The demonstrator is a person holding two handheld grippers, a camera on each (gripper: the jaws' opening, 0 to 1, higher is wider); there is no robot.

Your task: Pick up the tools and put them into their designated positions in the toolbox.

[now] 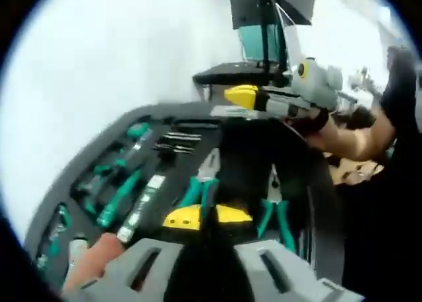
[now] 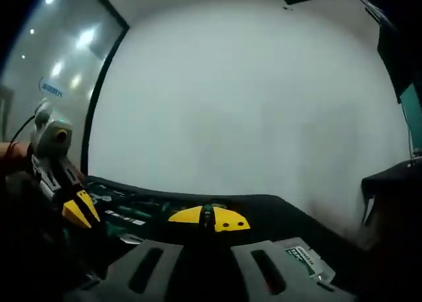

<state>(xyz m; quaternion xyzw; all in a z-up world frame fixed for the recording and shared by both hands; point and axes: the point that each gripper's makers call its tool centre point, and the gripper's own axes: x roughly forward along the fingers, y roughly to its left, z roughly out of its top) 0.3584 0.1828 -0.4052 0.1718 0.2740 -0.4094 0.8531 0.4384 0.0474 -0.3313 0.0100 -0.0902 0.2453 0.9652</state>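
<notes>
A plain white wall [image 2: 244, 97] spreads behind the work area in the right gripper view. At that view's left edge stands a glass partition [image 2: 46, 71] in a dark frame [image 2: 99, 91], with bright ceiling lights [image 2: 86, 37] reflected in it. In the left gripper view, a black stand [image 1: 264, 25] with a dark shelf [image 1: 231, 72] rises against the same white wall [image 1: 112, 51].

— Left gripper view?
— Looks steeply down along its jaws, close over the toolbox [image 1: 198, 177] tray; the right gripper [image 1: 241, 96] sits beyond the jaws, upper right.

— Right gripper view?
— Lower, near level, skimming the toolbox [image 2: 277, 213] toward a white wall [image 2: 244, 97]; the left gripper [image 2: 80, 210] is left of its jaws.

— Shared ground?
— The toolbox.
</notes>
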